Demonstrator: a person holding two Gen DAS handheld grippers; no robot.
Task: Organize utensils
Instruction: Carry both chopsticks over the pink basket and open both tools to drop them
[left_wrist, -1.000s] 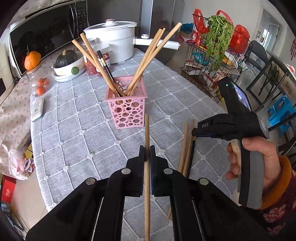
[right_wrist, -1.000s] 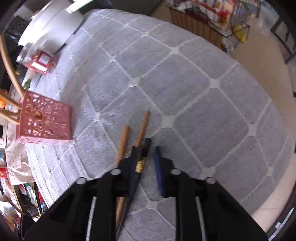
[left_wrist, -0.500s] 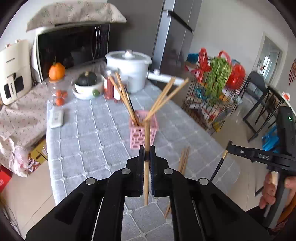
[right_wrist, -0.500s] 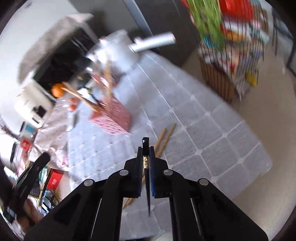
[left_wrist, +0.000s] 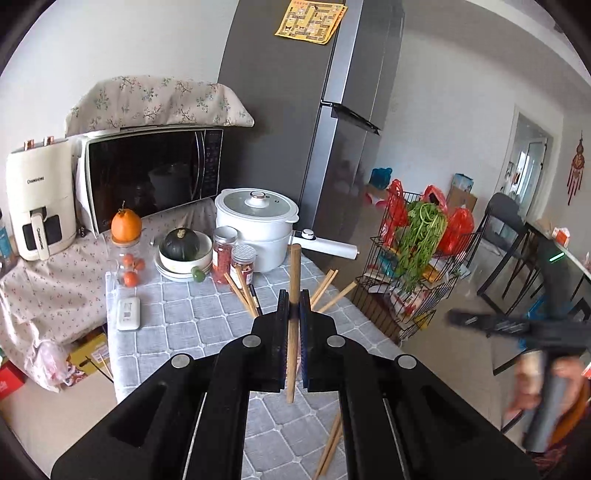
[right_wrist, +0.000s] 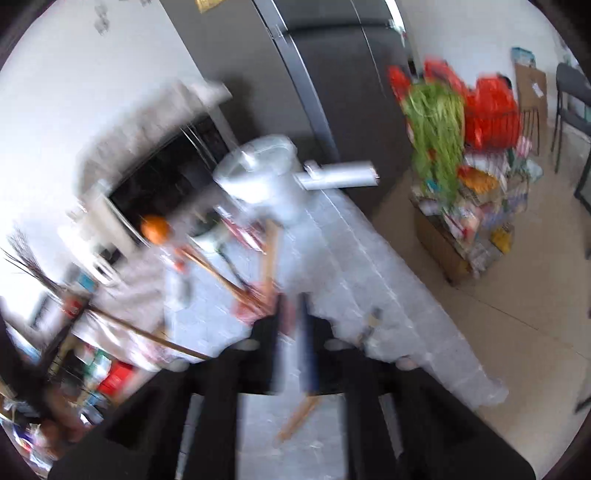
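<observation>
My left gripper (left_wrist: 294, 295) is shut on a wooden chopstick (left_wrist: 294, 269) and holds it almost upright, high above the grey checked table (left_wrist: 177, 325). The left gripper hides the pink basket in its own view; only the chopsticks standing in it (left_wrist: 244, 292) fan out on either side. Two more wooden chopsticks (left_wrist: 331, 439) lie on the cloth below. The right wrist view is badly blurred. My right gripper (right_wrist: 291, 306) is opening its jaws, and I see no chopstick between them. The pink basket (right_wrist: 255, 301) smears just beyond. That gripper (left_wrist: 456, 316) also shows blurred at the right of the left wrist view.
At the table's far end stand a white pot (left_wrist: 258, 221), two jars (left_wrist: 226, 254), a bowl with a dark squash (left_wrist: 181, 245) and a microwave (left_wrist: 151, 177). A white remote (left_wrist: 128, 313) lies at the left. A wire rack of greens (left_wrist: 417, 266) and chairs stand to the right.
Both grippers rose well above the table. The left kept its wooden chopstick. The right closed on a black chopstick and lifted it; now its jaws stand apart and that chopstick no longer shows.
</observation>
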